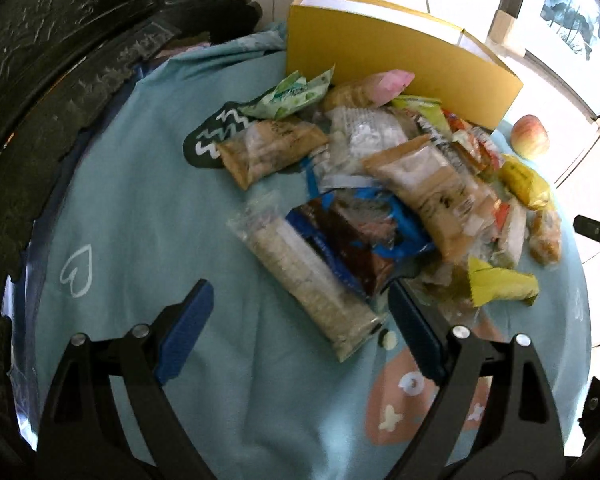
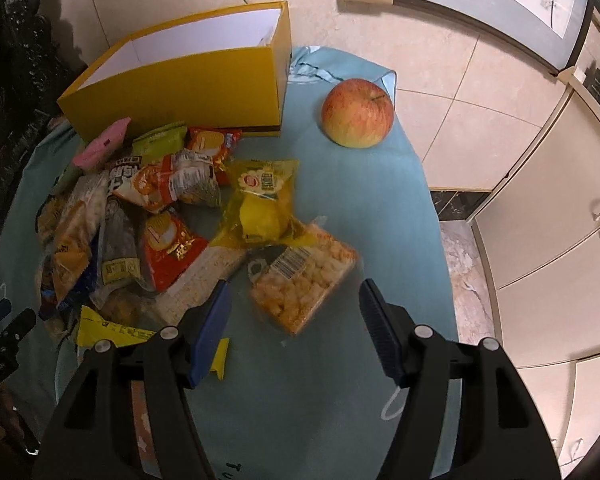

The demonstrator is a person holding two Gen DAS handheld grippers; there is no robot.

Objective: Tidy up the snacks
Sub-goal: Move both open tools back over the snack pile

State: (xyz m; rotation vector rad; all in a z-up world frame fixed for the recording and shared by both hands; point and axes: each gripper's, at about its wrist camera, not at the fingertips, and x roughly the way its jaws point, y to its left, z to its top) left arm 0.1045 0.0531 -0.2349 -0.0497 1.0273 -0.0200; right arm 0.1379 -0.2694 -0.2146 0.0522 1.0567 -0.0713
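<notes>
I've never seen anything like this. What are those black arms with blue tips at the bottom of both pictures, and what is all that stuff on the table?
Those are two hand-held grabbing tools, one in each hand of a person; no robot is involved. Each carries a wide-angle camera looking along its two blue-padded fingers, so one picture comes from the left gripper and the other from the right gripper. Both stand open and hold nothing. On the light blue tablecloth lies a heap of wrapped snack packets, with an open yellow cardboard box behind it, empty as far as can be seen. A red-yellow apple sits apart. Between the right fingers lies a clear packet of puffed orange snack, not yet gripped.
</notes>
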